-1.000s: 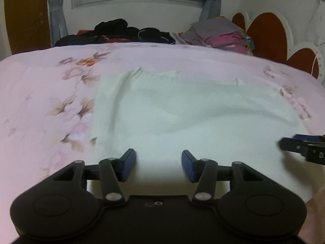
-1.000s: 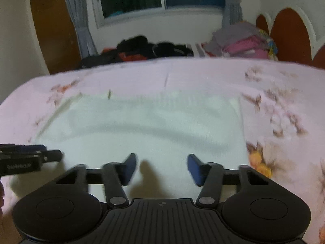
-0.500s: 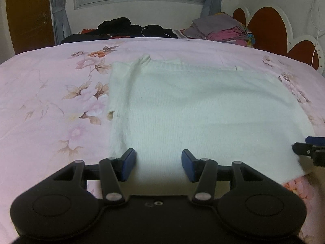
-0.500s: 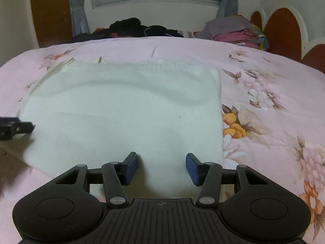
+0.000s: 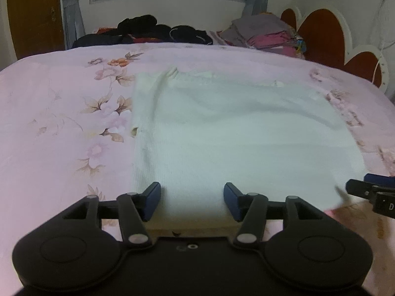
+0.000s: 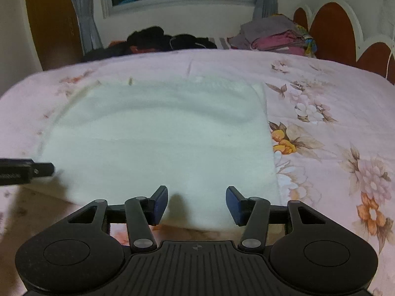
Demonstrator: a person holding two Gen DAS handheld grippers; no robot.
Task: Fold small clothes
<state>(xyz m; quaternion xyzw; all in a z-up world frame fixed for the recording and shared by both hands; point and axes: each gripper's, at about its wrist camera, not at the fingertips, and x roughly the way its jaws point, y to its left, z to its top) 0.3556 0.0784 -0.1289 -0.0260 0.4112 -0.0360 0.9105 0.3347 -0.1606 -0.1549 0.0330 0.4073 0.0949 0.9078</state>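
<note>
The left gripper point(image 5: 192, 201) has widened its jaws and they are opening; the near hem of the white cloth point(image 5: 237, 135) lies between them, unpressed. Both views have shifted: the cloth sat flat half a second ago and now shows a shallow wrinkle across its middle, blurred.

— Carrying everything: a bed point(image 5: 49, 113) under a pink floral sheet point(image 6: 333, 128), filling both views.

— And lying directly on that sheet?

— A white cloth point(image 5: 234, 133), spread flat mid-bed, near edge toward the cameras, small folds at the far left corner.

— Beyond the white cloth?

— At the far edge of the bed, a heap of dark clothes point(image 5: 148, 28). To the right of that heap, a stack of grey and pink folded clothes point(image 6: 274, 35), close to the headboard point(image 6: 333, 29).

— Touching the white cloth?

— Neither; both well apart from it.
</note>
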